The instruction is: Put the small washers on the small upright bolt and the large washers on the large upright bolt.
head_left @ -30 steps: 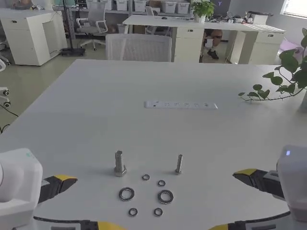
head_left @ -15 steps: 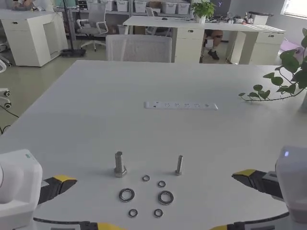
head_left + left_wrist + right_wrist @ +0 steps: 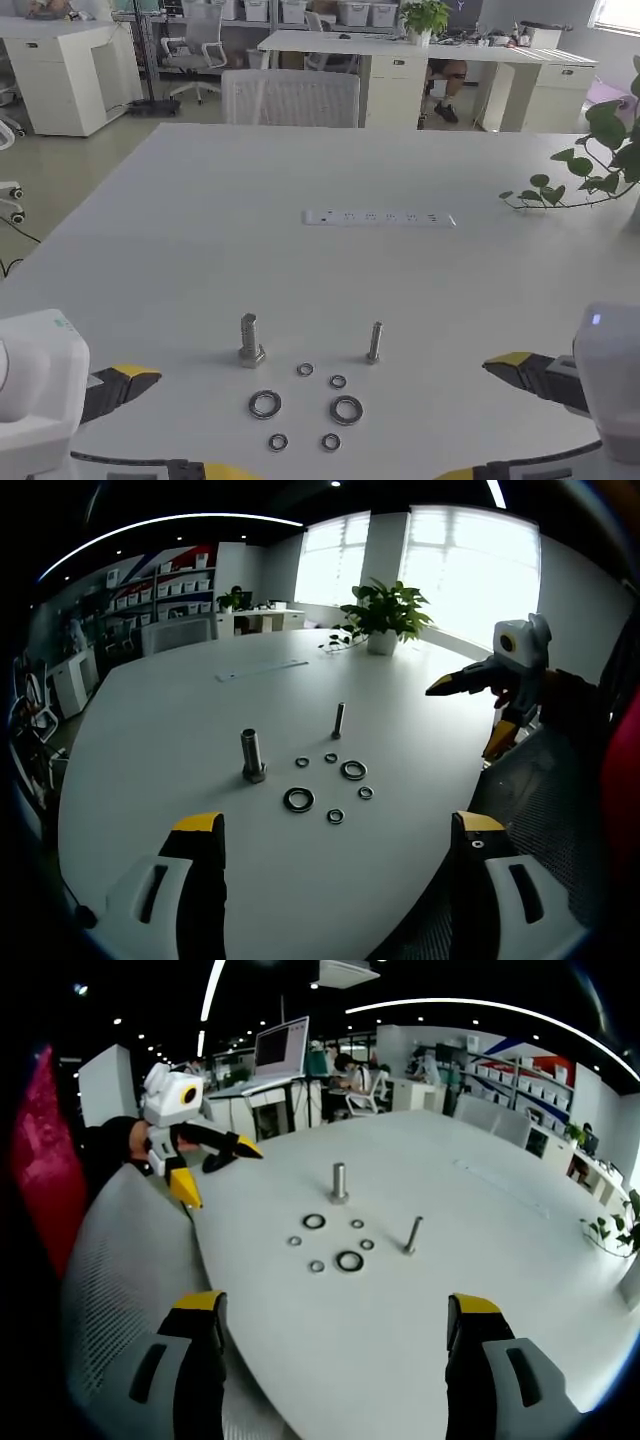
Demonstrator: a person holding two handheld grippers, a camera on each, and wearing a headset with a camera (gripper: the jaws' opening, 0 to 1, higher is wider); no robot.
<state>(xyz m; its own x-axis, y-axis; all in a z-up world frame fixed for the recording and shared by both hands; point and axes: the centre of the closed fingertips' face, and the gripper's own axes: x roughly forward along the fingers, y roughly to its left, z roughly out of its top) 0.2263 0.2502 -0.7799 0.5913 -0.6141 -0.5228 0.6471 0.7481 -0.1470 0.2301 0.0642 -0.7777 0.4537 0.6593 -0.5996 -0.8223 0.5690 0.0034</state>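
Left gripper (image 3: 335, 830), right gripper (image 3: 335, 1305): jaws spread, empty, at near edge. Two large washers (image 3: 264, 404), four small washers (image 3: 305, 369): loose on table (image 3: 300, 270), just nearer than large bolt (image 3: 250, 340) (left) and small bolt (image 3: 374, 342) (right), both bare. Nothing placed yet.

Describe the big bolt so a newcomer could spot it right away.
On the white table, two bolts stand upright behind a cluster of washers. The large bolt is the left one in the head view, thicker than its slim neighbour.
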